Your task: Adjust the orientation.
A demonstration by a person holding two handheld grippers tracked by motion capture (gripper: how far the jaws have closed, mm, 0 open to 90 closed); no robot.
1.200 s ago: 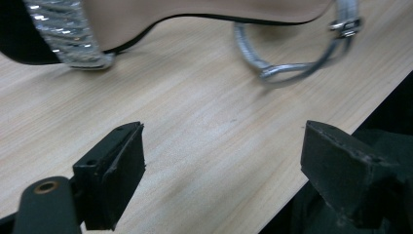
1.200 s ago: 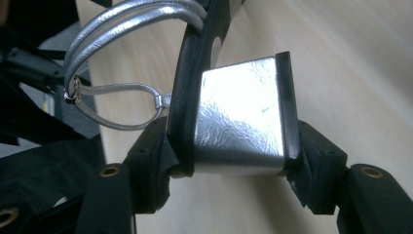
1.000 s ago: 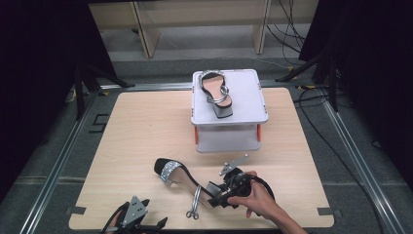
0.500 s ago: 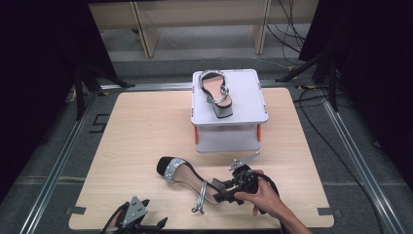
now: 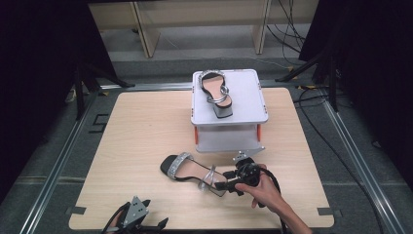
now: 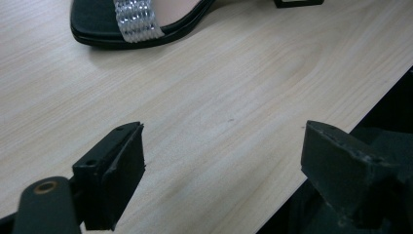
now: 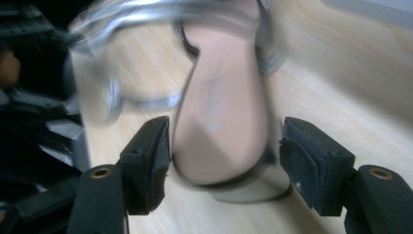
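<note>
The right gripper (image 5: 229,185) sits at the heel end of the sandal (image 5: 191,169), which lies on the table (image 5: 131,136) just in front of the white box (image 5: 248,97), toe pointing to the table's left. In the right gripper view the heel (image 7: 224,141) stands between the two black pads; the jaws have just been opening, the left pad is at the heel's edge and a thin gap shows at the right one, so this looks like a let-go with the shoe set down, not a hold. A second sandal (image 5: 216,92) rests on top of the box, which suggests the pair is being gathered there and this one is lined up for its turn. The left gripper (image 5: 139,222) waits at the near edge, jaws wide apart and empty over bare wood. The sandal has a black sole, a pale pink insole, a glittering silver toe band (image 6: 138,22) and a thin silvery ankle strap, with a chunky metallic block heel.
</note>
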